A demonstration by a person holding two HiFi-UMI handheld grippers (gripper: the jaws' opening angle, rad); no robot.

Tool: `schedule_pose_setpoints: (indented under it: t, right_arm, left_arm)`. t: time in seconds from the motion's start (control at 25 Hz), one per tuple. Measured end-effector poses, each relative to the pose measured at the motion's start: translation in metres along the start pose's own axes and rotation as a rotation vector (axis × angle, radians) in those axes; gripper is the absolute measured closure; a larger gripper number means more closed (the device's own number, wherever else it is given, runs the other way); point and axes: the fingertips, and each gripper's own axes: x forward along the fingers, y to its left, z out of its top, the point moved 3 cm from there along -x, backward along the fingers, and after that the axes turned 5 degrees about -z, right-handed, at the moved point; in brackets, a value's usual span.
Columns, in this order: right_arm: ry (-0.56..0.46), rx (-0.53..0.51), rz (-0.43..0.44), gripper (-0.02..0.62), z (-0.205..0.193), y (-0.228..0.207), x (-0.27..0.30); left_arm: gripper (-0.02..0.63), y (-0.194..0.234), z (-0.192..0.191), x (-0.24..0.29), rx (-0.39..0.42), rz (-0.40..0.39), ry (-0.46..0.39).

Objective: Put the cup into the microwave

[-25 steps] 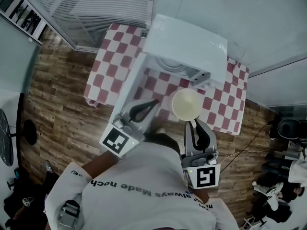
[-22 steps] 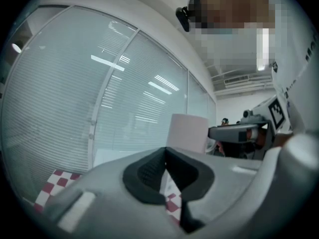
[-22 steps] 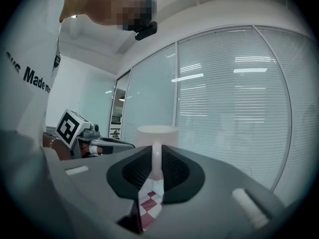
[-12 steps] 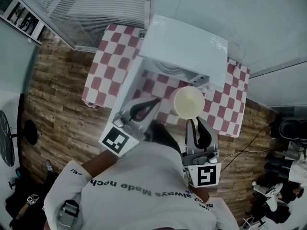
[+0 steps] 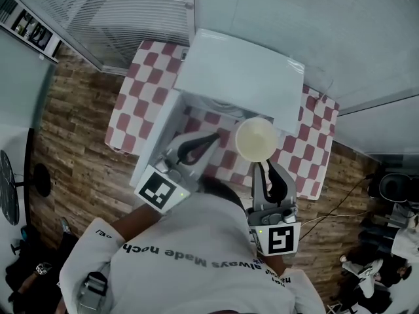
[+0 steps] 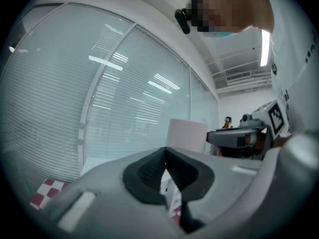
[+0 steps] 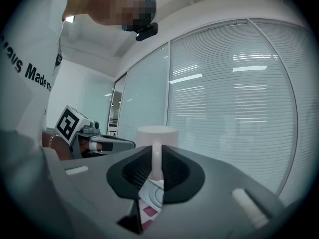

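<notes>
A cream cup [image 5: 256, 139] hangs upright just in front of the white microwave [image 5: 239, 74], held over the red-checked table [image 5: 141, 103]. My right gripper [image 5: 265, 165] is shut on the cup's near side; in the right gripper view a white strip of the cup [image 7: 157, 133] stands between the pads. The microwave's door [image 5: 157, 142] is swung open to the left. My left gripper [image 5: 213, 138] is shut with nothing in it, beside the open door and left of the cup [image 6: 187, 133]. The microwave's inside is mostly hidden under its top.
A glass wall with blinds [image 5: 118, 12] runs behind the table. Wooden floor [image 5: 72, 149] surrounds it, with a cable [image 5: 327, 208] and chairs [image 5: 393, 182] at the right. The person's white-shirted shoulders [image 5: 196, 254] fill the bottom of the head view.
The cup in my right gripper has come closer to the microwave's open front. The left gripper has stayed shut beside the door.
</notes>
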Motion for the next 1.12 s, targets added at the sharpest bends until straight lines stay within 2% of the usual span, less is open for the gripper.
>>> schedule_pose_setpoints:
  t: [0.2, 0.4, 0.52, 0.64, 0.76, 1.12]
  right_arm:
    - [-0.030, 0.039, -0.018, 0.551, 0.002, -0.042, 0.011]
    - [-0.036, -0.008, 0.017, 0.551, -0.005, -0.073, 0.015]
    - [-0.041, 0.020, 0.014, 0.551, -0.005, -0.084, 0.023]
    - [-0.050, 0.035, 0.023, 0.552, -0.008, -0.089, 0.028]
    - [-0.049, 0.006, 0.051, 0.552, -0.011, -0.089, 0.032]
    - [-0.061, 0.010, 0.029, 0.552, 0.004, -0.070, 0.050]
  left_arm:
    - [0.601, 0.003, 0.003, 0.042, 0.012, 0.012, -0.002]
    - [0.601, 0.006, 0.004, 0.072, 0.020, 0.026, -0.007]
    - [0.603, 0.008, 0.001, 0.083, 0.021, 0.037, -0.006]
    - [0.601, 0.010, -0.002, 0.089, 0.020, 0.047, 0.002]
    - [0.601, 0.015, 0.000, 0.089, 0.017, 0.056, 0.003]
    - [0.601, 0.040, 0.012, 0.070, 0.028, 0.046, 0.000]
